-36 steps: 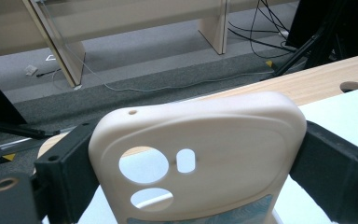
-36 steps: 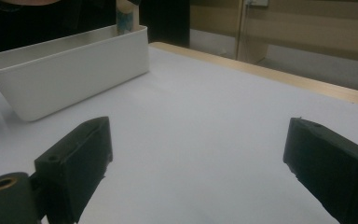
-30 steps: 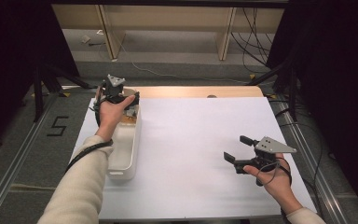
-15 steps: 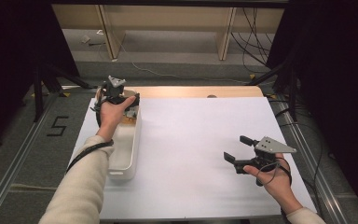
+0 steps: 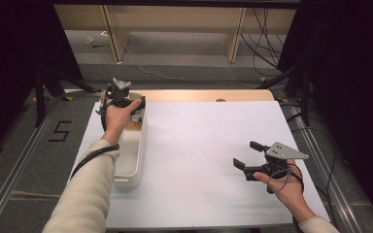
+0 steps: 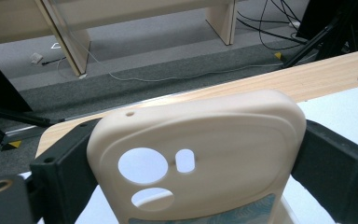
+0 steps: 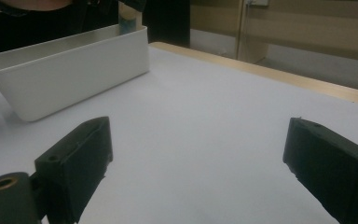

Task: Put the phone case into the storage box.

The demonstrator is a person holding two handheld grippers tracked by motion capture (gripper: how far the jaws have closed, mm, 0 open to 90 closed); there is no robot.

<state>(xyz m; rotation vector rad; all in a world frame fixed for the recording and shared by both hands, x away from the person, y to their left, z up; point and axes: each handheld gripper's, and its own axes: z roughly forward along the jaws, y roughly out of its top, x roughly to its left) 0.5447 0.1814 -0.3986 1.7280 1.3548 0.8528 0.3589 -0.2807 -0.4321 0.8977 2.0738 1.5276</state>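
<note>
Item one: my left gripper (image 6: 186,186), held over the far end of the long white rectangular plastic tub (image 5: 128,167) at the left of the white table (image 5: 209,145), has its two black jaws clamped on the sides of a cream rubbery phone case with round and oval camera cut-outs (image 6: 200,154), which stands upright between them. Item two: my right gripper (image 7: 200,172), jaws spread wide with nothing between them, hovers low over the bare right part of the table, well apart from the tub and pointing toward it. Beyond the white top lies a pale wooden table edge (image 5: 199,94).
</note>
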